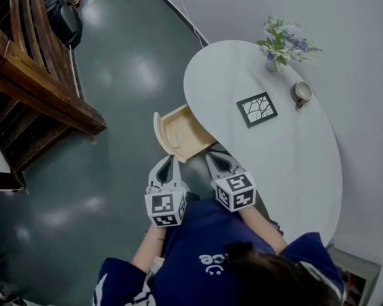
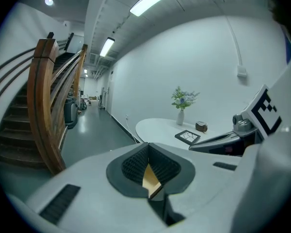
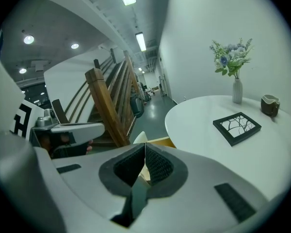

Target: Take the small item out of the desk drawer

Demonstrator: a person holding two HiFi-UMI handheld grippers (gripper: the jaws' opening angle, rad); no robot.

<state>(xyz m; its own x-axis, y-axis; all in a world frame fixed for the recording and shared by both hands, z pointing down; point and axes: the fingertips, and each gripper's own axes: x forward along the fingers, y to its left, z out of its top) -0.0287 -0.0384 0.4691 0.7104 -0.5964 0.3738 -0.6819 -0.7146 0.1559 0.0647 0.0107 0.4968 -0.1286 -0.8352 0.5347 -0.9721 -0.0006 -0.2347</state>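
Note:
The light wooden drawer (image 1: pixel 180 134) stands pulled out from the left side of the white oval desk (image 1: pixel 287 158). Its inside looks bare, and I see no small item in the part that shows. My left gripper (image 1: pixel 172 159) hovers just short of the drawer's near corner with its jaws shut and nothing held. My right gripper (image 1: pixel 212 155) is beside it at the desk edge, also shut and empty. In the left gripper view the gripper (image 2: pixel 148 145) has its pads together, with a sliver of wood showing behind them. The right gripper (image 3: pixel 144 146) points at the drawer (image 3: pixel 160 141).
On the desk are a black-framed picture (image 1: pixel 256 109), a small cup (image 1: pixel 301 92) and a vase of flowers (image 1: pixel 283 42). A wooden staircase (image 1: pixel 38 88) rises to the left across the grey floor (image 1: pixel 115 75). A wall runs along the right.

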